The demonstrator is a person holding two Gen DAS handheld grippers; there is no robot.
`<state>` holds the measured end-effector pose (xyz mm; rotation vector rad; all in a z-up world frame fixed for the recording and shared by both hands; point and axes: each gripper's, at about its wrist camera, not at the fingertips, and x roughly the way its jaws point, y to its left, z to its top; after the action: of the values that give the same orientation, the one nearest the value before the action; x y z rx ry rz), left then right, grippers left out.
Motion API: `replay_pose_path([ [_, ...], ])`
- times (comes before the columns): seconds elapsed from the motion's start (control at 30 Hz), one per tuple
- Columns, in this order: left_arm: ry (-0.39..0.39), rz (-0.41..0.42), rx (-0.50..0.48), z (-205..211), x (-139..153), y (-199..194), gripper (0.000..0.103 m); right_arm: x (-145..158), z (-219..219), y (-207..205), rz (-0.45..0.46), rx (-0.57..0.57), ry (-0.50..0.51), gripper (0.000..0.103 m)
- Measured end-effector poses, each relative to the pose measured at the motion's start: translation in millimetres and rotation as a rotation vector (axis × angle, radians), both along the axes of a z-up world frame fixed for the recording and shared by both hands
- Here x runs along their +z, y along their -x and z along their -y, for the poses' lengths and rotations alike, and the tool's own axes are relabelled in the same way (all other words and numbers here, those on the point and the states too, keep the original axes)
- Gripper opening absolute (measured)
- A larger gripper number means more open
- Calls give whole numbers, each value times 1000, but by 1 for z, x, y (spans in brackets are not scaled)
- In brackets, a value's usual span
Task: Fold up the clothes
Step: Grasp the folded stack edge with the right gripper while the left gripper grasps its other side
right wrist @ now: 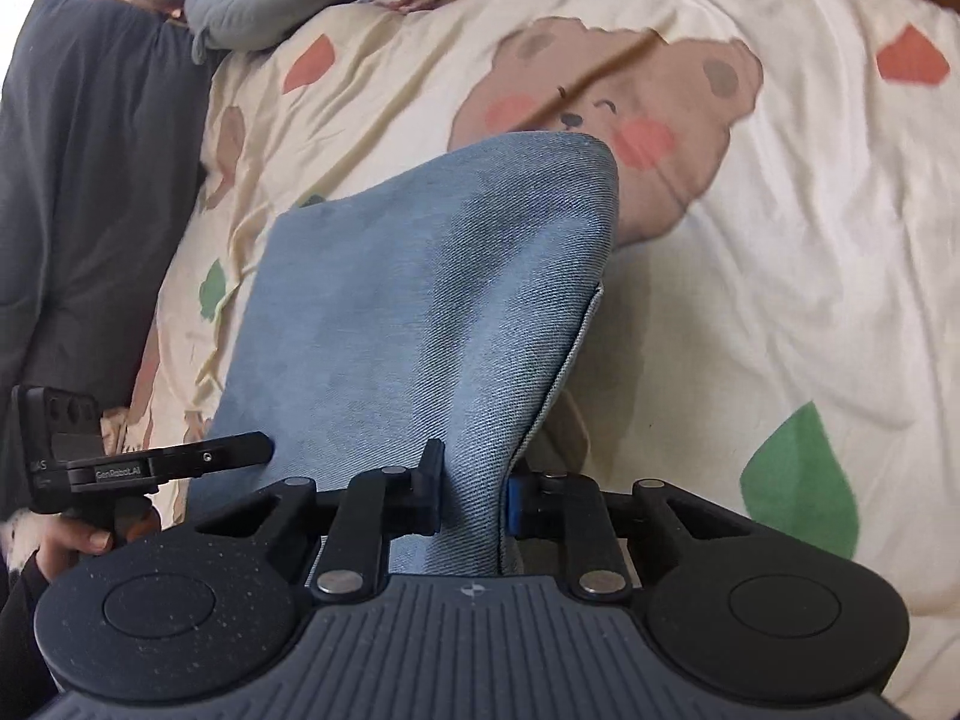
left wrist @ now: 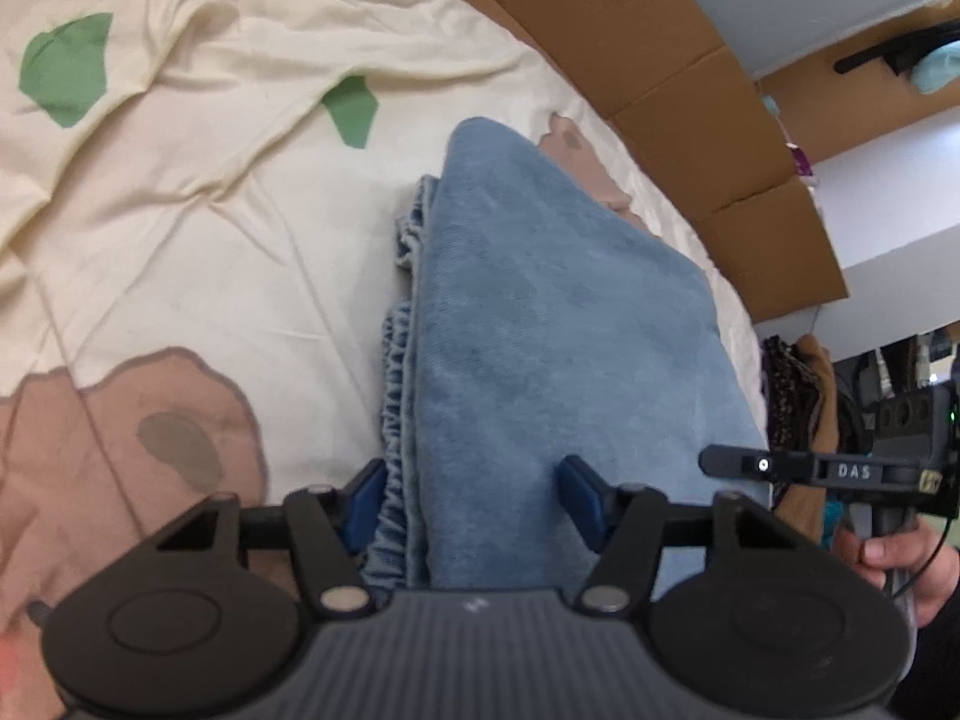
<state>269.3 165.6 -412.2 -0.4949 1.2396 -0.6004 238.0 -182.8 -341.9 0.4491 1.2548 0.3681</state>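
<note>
Fingertips of the right gripper (right wrist: pixel 471 495) pinch a raised ridge of the light blue folded denim garment (right wrist: pixel 420 312), its jaws drawn narrow with the cloth squeezed between the black pad and the blue one. Across the garment, the left gripper (left wrist: pixel 474 501) stands about half open, straddling the elastic-gathered waistband edge (left wrist: pixel 393 480); its blue pads flank the cloth, but whether they press on it I cannot tell.

Beneath the garment lies the cream cotton bedsheet printed with bears and green leaves (right wrist: pixel 750 252), and the denim sits near that sheet's edge, with brown cardboard panels (left wrist: pixel 660 78) standing just beyond it. On the far side from the cardboard, a dark grey quilted cover (right wrist: pixel 90 192) lies beside the sheet.

Denim of this weight should handle as soft but fairly heavy: it droops under its own load, holds a crease well, and is not slippery. The layered waistband edge and the thick folded corners look like the soundest places to take hold.
</note>
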Motion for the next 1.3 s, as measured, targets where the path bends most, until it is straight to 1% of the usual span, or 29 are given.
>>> replay_pose_path([
  [0.13, 9, 5, -20, 15, 1, 1, 62, 11, 6, -5, -21, 18, 51, 19],
  [0.27, 24, 0, -23, 31, 0, 2, 62, 16, 14, -8, -50, 38, 98, 19],
  [0.33, 34, -4, -18, 38, -1, 3, 62, 15, 18, -8, -79, 63, 119, 19],
  [0.43, 49, -2, -4, 45, -1, 4, 62, 14, 19, -5, -114, 147, 158, 19],
  [0.5, 58, 1, 3, 50, -1, 5, 62, 14, 22, -3, -133, 166, 164, 19],
  [0.63, 87, -10, 0, 65, -2, 8, 62, 15, 37, 1, -145, 168, 164, 19],
  [0.8, 123, -23, -48, 89, -4, 17, 62, 15, 66, 2, -153, 139, 182, 19],
  [0.83, 136, -27, -59, 92, -5, 19, 58, 14, 73, 4, -155, 133, 187, 19],
  [0.93, 147, -32, -92, 102, -5, 23, 55, 6, 90, 12, -171, 113, 197, 19],
  [1.0, 121, -31, -92, 104, -4, 21, 55, -5, 99, 15, -192, 86, 177, 19],
  [1.07, 109, -26, -83, 98, -2, 20, 56, -15, 99, 16, -187, 97, 187, 20],
  [1.13, 99, -20, -72, 92, -1, 18, 64, -23, 98, 17, -185, 104, 195, 21],
  [1.2, 89, -15, -61, 85, 0, 17, 68, -31, 100, 18, -188, 103, 194, 23],
  [1.3, 90, -30, -54, 84, -6, 13, 68, -35, 104, 19, -188, 95, 172, 24],
])
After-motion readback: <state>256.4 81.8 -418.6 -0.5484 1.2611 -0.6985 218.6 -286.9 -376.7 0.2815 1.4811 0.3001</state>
